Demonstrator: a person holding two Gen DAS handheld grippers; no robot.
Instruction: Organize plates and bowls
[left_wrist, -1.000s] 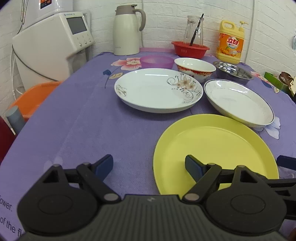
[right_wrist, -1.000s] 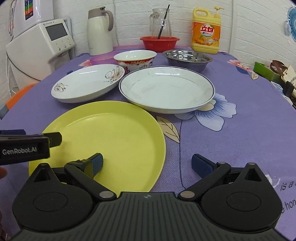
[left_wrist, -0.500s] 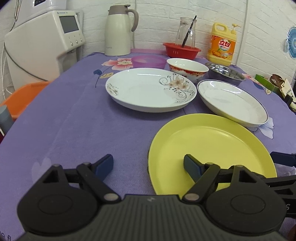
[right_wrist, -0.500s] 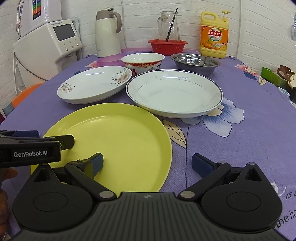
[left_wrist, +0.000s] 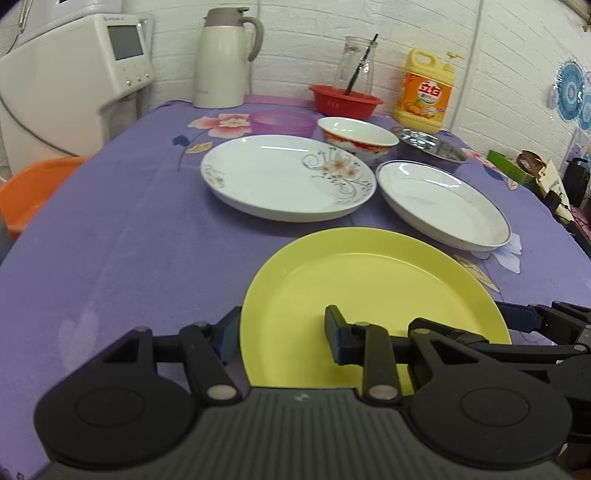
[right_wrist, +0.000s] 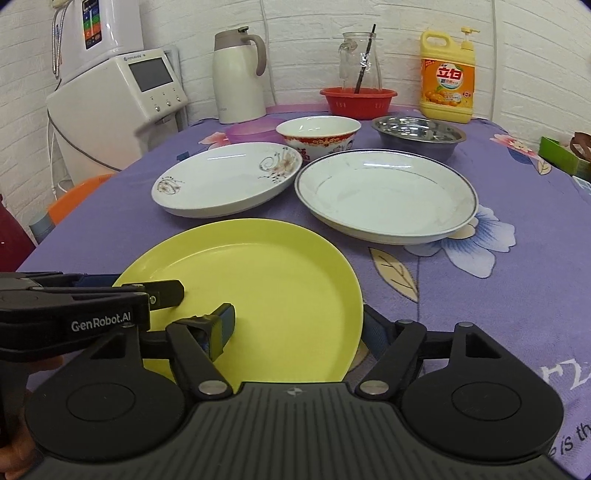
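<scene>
Both grippers advanced since a second ago: left gripper (left_wrist: 282, 334), right gripper (right_wrist: 301, 326) now straddle yellow plate (left_wrist: 373, 291) rims, jaws apart, unclamped. Two-sided lift imminent.

Purple floral tablecloth (left_wrist: 140, 236) under plates, bowls.

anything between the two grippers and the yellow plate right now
Nothing visible. The left gripper straddles the yellow plate's left rim, the right gripper its right rim, one finger of each over the plate.
</scene>
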